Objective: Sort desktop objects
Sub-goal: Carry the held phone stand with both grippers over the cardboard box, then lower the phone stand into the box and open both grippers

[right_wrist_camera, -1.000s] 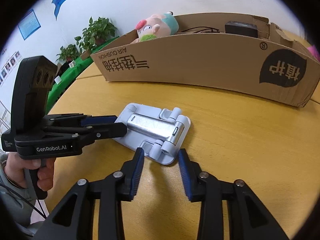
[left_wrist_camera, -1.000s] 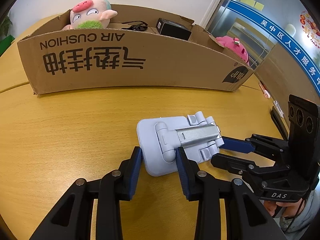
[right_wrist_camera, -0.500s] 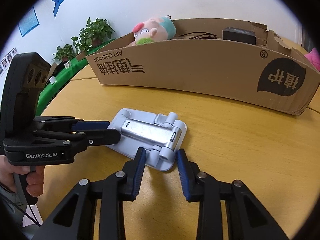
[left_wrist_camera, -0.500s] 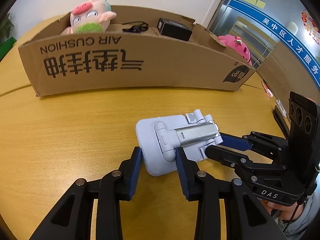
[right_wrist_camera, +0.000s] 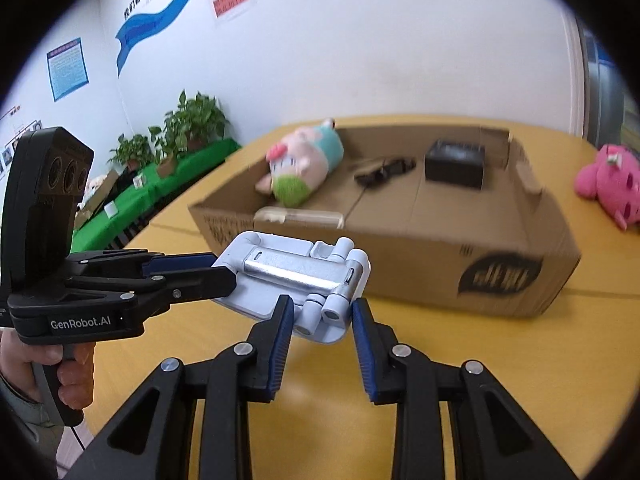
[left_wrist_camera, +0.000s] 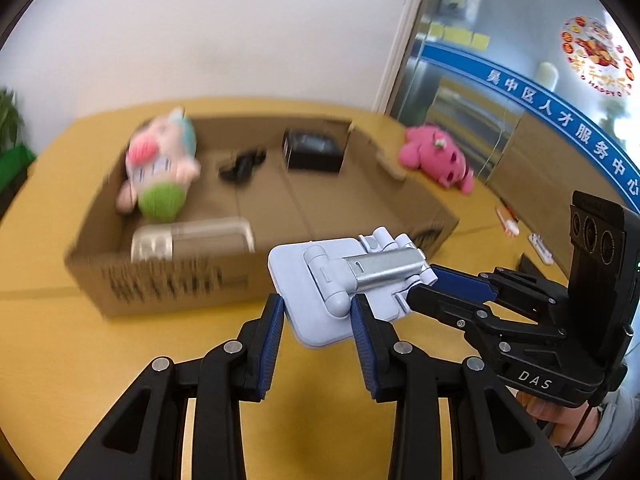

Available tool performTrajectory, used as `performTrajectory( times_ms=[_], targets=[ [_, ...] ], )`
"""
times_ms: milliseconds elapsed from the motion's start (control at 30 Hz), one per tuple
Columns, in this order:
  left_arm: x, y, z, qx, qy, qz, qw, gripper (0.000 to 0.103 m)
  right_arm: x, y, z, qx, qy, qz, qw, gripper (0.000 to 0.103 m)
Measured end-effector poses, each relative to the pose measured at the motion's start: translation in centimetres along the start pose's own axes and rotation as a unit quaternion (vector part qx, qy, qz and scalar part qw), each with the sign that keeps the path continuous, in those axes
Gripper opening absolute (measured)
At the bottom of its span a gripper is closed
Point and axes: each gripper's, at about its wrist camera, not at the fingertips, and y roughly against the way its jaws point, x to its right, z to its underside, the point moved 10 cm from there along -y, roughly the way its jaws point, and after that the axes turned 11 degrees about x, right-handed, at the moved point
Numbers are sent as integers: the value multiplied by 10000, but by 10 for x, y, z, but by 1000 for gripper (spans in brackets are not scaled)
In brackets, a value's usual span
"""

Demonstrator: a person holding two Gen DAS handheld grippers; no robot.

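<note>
Both grippers clamp one pale stand [left_wrist_camera: 340,292] clear above the desk [left_wrist_camera: 80,360]: the left gripper [left_wrist_camera: 318,320] pinches its flat base end, the right gripper [right_wrist_camera: 318,318] its hinged end, narrowly spread. Beyond lies the box [right_wrist_camera: 420,276] with a plush pig [right_wrist_camera: 304,168], a black block [right_wrist_camera: 456,164] and, seemingly, a cable [left_wrist_camera: 242,162]; a pink plush [left_wrist_camera: 436,158] sits outside.

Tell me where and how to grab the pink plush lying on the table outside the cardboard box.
Grip the pink plush across its rounded body, coming down from above. It lies flat on the table beside the cardboard box, so its soft bulk should squeeze between the pads; its limbs look too small.
</note>
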Motion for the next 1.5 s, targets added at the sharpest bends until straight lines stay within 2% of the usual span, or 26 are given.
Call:
performTrajectory(
  times_ms=[267, 400, 567, 700, 867, 900, 1000, 1200, 1433, 1500],
  targets=[
    [10, -10, -72, 536, -289, -9, 9981, 36, 21, 1, -61, 592, 54, 120, 9982, 29],
    [13, -28, -95, 604, -461, -4, 9971, 36, 38, -10, -82, 702, -9, 163, 9974, 29],
    [7, -56, -120, 560, -510, 41, 9971, 36, 57, -28, -103, 677, -12, 258, 9974, 29],
    [-1, -80, -129, 496, -612, -109, 9968, 36, 74, -56, -111, 386, -147, 188, 9990, 29],
    [-29, -121, -126, 138, -298, -217, 9992, 36, 86, -91, -108, -29, -244, 132, 9996, 29],
    [-33, -126, -126, 79, -252, -250, 9993, 36, 88, -103, -103, -258, -362, 24, 9990, 29],
    [-47, -147, -121, -157, -150, -273, 9994, 35, 91, -124, -92, -567, -415, -59, 9975, 30],
    [-63, -182, -96, -710, 16, -333, 9969, 35, 105, -160, -69, -1144, -626, 1, 9915, 30],
    [-66, -217, -64, -1712, -85, -406, 9844, 35, 124, -189, -39, -1810, -872, 234, 9793, 30],
    [-65, -223, -58, -1881, -153, -434, 9811, 35, 129, -194, -33, -1984, -920, 315, 9753, 30]
  ],
)
